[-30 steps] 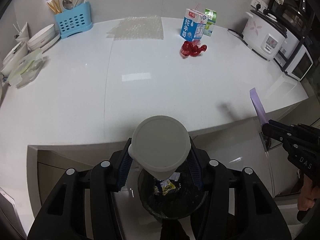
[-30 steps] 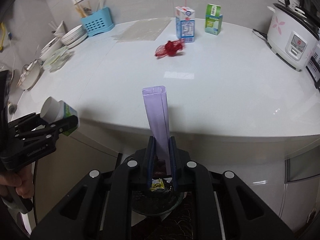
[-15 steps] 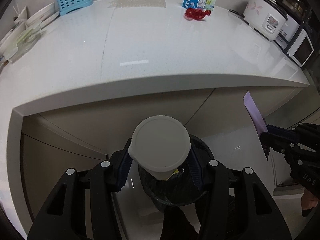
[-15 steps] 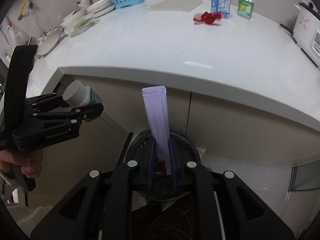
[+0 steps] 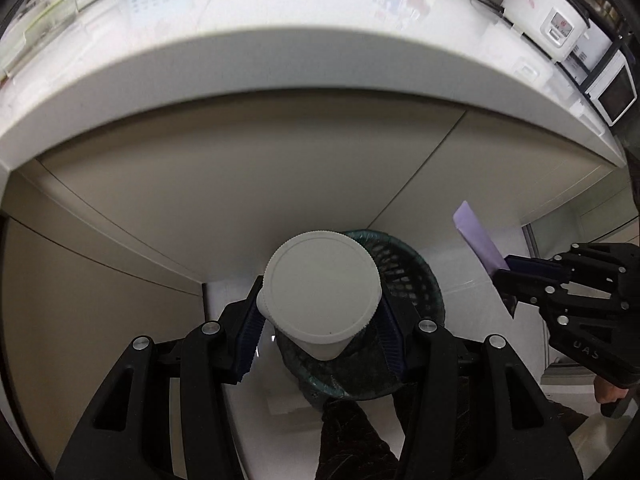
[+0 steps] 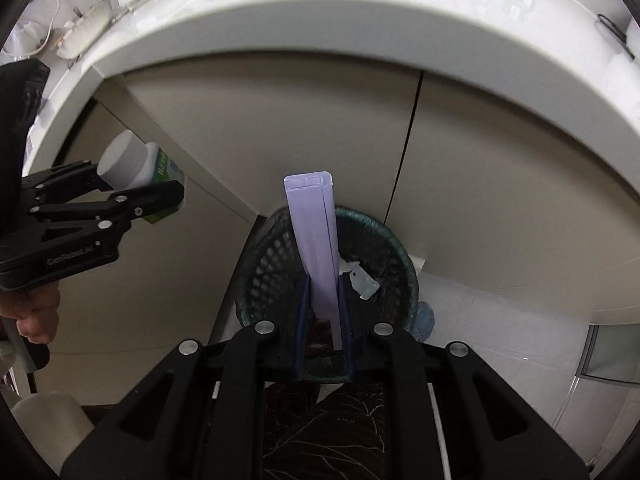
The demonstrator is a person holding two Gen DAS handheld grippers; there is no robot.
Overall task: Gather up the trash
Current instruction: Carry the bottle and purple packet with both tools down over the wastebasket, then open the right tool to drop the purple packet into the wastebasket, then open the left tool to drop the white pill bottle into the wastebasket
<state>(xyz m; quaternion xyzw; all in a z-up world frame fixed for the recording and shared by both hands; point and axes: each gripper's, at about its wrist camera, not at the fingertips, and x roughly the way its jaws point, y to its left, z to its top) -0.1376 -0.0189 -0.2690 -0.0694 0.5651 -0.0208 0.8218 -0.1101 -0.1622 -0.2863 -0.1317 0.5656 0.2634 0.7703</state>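
The counter (image 5: 280,52) curves overhead, with the cabinet doors (image 6: 480,184) under it, and down on the floor in front of those doors stands the bin (image 6: 376,240), a dark mesh basket with a bag lining it. Everything I say is placed from that bin.

My left claw (image 5: 320,324) hangs above the bin, clenched around a white bottle (image 5: 320,288) with a ribbed cap; the pads press its sides just below the cap. From my other camera it has a green label. It looks like stiff, smooth plastic, probably light if empty, so I judge a grip on the sides is the right hold, though the wall could slip against the pads.

My right claw (image 6: 323,312) sits over the bin's near rim, pinched nearly closed on a flat purple packet (image 6: 314,232), which stands up past my fingers. It looks thin and very light, likely to bend, so I hold it low by its broad faces.

Some scraps (image 6: 362,282) already lie inside the bin.
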